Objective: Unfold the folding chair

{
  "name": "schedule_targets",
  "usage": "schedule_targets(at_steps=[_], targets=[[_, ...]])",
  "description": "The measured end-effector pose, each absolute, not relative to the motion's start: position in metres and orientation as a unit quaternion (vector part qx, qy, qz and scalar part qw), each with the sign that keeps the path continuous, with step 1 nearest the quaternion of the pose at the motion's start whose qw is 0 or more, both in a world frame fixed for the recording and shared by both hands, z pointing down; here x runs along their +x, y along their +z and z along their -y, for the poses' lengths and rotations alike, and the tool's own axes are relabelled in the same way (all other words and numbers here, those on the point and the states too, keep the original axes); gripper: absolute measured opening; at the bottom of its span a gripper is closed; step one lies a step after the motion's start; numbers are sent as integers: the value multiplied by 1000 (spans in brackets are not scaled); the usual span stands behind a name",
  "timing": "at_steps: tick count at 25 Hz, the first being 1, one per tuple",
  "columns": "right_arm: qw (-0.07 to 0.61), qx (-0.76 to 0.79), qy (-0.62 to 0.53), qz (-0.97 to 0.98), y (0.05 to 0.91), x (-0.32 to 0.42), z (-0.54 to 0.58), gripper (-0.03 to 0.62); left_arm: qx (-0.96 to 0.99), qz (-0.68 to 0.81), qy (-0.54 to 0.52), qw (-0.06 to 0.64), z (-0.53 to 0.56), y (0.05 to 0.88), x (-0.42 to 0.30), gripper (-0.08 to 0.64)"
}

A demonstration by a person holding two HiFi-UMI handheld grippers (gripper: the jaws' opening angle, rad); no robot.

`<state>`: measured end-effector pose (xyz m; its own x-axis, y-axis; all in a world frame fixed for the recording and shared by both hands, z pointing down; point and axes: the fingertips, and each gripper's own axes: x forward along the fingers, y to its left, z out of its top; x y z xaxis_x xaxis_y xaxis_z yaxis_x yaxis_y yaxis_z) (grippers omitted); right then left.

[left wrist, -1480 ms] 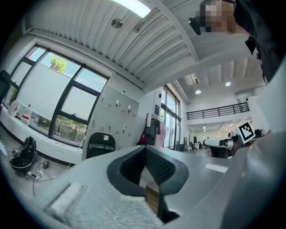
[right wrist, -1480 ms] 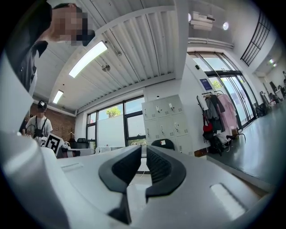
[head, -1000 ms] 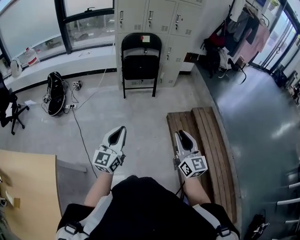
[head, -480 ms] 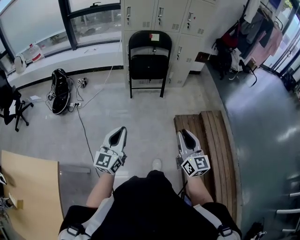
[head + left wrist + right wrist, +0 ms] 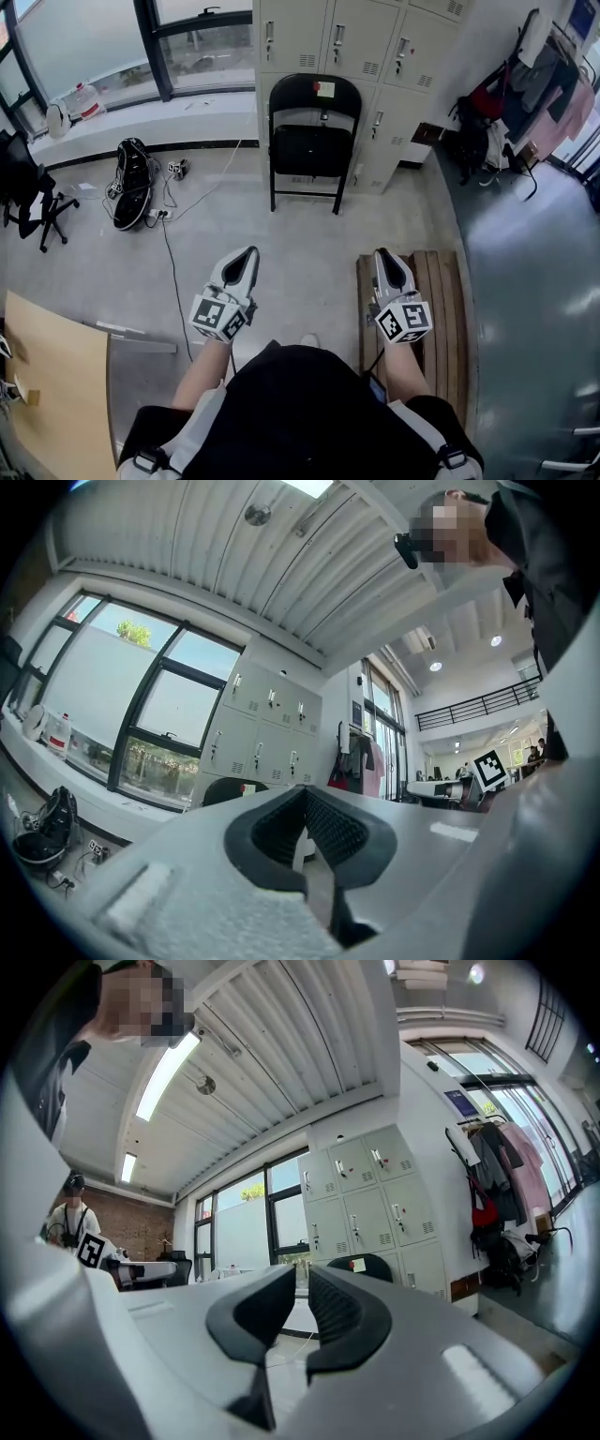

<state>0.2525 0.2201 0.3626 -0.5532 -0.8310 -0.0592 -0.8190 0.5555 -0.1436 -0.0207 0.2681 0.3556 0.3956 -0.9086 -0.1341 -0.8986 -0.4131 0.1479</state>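
The black folding chair (image 5: 314,150) stands folded flat against the grey lockers (image 5: 361,37), well ahead of both grippers. Its rounded back also shows past the jaws in the left gripper view (image 5: 223,789) and in the right gripper view (image 5: 364,1262). My left gripper (image 5: 249,251) is held out level at the lower left, shut and empty (image 5: 305,797). My right gripper (image 5: 384,253) is held level beside it, its jaws closing to a narrow gap with nothing between them (image 5: 302,1281). Neither gripper touches the chair.
A low slatted wooden bench (image 5: 441,300) lies on the floor under my right gripper. A black bag (image 5: 131,183) with cables lies by the window at left, near an office chair (image 5: 23,187). Clothes hang at the right (image 5: 506,117). A wooden tabletop (image 5: 47,375) is at the lower left.
The person has walked toward the folding chair, which now looks larger and nearer. Both grippers moved forward with the body, keeping the same level pose.
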Motion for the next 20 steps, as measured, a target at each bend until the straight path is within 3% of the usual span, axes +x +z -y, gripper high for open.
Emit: schedule_targets(at_steps=[12, 20], targets=[[48, -445, -67, -892, 379, 269, -146, 44, 818, 568, -87, 40, -206, 369, 0, 0], [17, -426, -67, -902, 402, 224, -102, 62, 821, 563, -83, 38, -161, 380, -22, 0]])
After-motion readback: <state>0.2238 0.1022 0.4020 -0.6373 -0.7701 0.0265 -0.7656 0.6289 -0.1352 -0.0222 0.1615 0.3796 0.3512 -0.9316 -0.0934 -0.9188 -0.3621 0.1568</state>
